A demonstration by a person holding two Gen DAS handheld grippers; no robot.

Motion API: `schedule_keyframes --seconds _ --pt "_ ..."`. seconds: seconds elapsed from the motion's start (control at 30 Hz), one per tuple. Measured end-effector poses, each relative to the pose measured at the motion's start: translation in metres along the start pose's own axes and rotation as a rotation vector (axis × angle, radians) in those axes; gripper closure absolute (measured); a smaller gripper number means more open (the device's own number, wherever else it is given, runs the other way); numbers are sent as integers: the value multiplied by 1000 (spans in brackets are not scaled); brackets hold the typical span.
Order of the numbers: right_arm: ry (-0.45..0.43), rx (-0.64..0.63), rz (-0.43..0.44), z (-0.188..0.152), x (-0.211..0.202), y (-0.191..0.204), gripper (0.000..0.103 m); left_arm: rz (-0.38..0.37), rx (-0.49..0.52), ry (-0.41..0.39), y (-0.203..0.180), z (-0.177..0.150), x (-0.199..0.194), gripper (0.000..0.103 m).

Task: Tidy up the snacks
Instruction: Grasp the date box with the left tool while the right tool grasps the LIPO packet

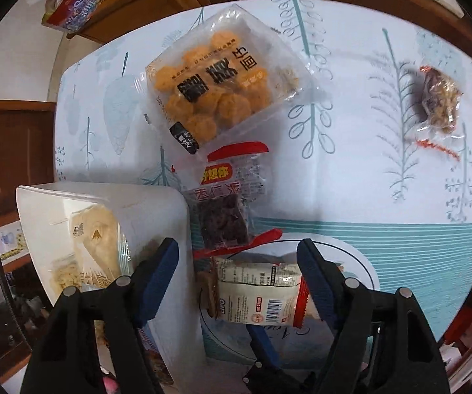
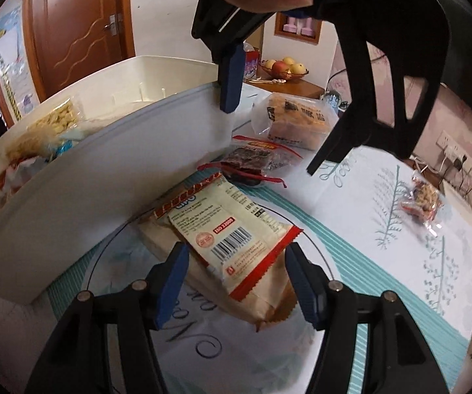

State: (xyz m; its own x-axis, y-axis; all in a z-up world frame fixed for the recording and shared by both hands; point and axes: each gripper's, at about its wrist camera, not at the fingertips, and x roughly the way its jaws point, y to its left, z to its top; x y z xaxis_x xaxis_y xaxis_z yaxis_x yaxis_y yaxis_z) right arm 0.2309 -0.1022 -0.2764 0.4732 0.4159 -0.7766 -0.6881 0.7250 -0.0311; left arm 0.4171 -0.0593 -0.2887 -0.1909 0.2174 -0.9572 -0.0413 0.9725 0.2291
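Observation:
A white plastic bin [image 1: 104, 210] [image 2: 111, 177] stands on the table with several snack packs inside. Beside it lie a white cracker pack with a red edge and barcode [image 1: 258, 292] [image 2: 232, 229], a dark date pack [image 1: 226, 216] [image 2: 252, 157], and a clear bag of golden biscuits [image 1: 213, 88] [image 2: 298, 118]. A small nut-candy pack [image 1: 439, 98] [image 2: 422, 197] lies apart to the right. My left gripper [image 1: 239, 275] is open, hovering above the cracker pack by the bin's edge; one of its fingers [image 2: 231, 75] shows in the right wrist view. My right gripper [image 2: 236, 282] is open, with its fingers on either side of the cracker pack's near end.
The round table has a leaf-patterned cloth [image 1: 350, 164] [image 2: 383, 246]. A wooden sideboard carries a fruit bowl [image 2: 283, 67]. A brown door [image 2: 75, 29] stands behind the bin. A wall socket with cables [image 2: 452, 157] is at the right.

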Motion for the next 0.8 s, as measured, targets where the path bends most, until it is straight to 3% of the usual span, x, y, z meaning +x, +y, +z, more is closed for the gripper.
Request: schedule_keyframes --seconds 0.13,0.27,0.37,0.43,0.5,0.8 --pt "-7 47 23 1 3 -5 42 63 0 23 -4 6 13 38" --pt "-12 49 18 1 3 -6 44 68 -14 34 -3 7 21 38" --pt "-18 66 18 1 2 -9 59 69 -3 27 -6 8 24 41" --pt "-16 78 28 1 2 -11 61 53 -1 44 -8 9 28 49" --pt "-14 73 17 2 3 -11 75 33 -3 56 -10 9 29 56" --pt "-4 63 37 2 0 -11 91 -2 -8 37 -5 9 29 64"
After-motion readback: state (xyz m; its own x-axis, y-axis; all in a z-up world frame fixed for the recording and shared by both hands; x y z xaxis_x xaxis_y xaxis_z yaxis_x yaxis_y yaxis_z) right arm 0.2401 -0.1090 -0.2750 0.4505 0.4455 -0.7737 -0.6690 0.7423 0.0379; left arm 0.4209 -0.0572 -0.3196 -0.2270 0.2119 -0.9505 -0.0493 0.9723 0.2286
